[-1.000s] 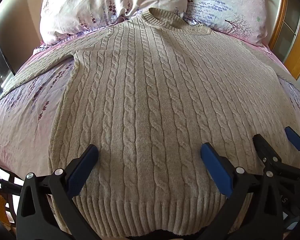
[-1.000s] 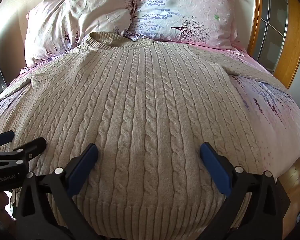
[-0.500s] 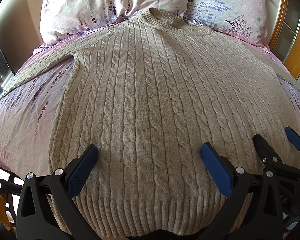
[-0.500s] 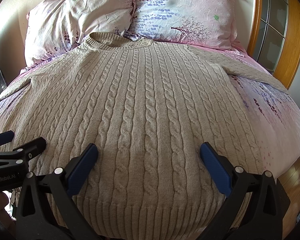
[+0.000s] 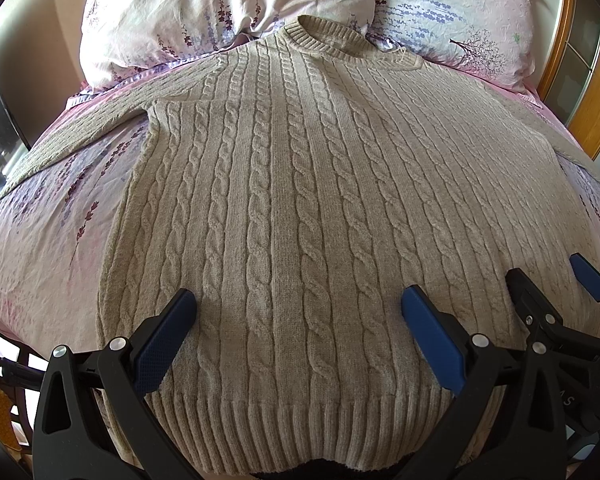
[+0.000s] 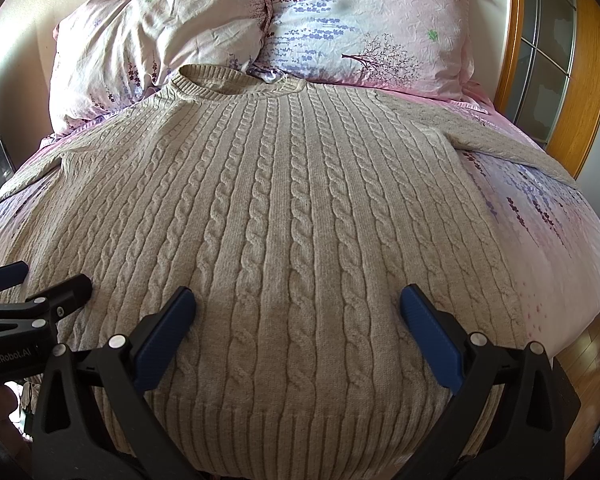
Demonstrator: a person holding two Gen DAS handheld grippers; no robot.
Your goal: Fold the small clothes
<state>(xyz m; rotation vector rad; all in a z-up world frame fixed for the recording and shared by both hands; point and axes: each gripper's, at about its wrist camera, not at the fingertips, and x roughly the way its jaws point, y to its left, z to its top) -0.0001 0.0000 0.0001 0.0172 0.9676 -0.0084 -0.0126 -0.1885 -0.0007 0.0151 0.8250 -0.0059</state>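
White lettering reading "GenRobot.AI" is printed on the black body of the left gripper (image 6: pixel 4 280), seen at the lower left edge of the right wrist view. In the left wrist view, the black body of the right gripper (image 5: pixel 548 284) carries pale letters at the lower right edge; only "A S" can be made out, the rest cut off.

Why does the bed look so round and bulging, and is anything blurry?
Left wrist view: the fisheye lens bows the sweater into a dome; the knit stays sharp. Right wrist view: same bulge, sunlight brightens the bedsheet, and dark corners are the lens rim.
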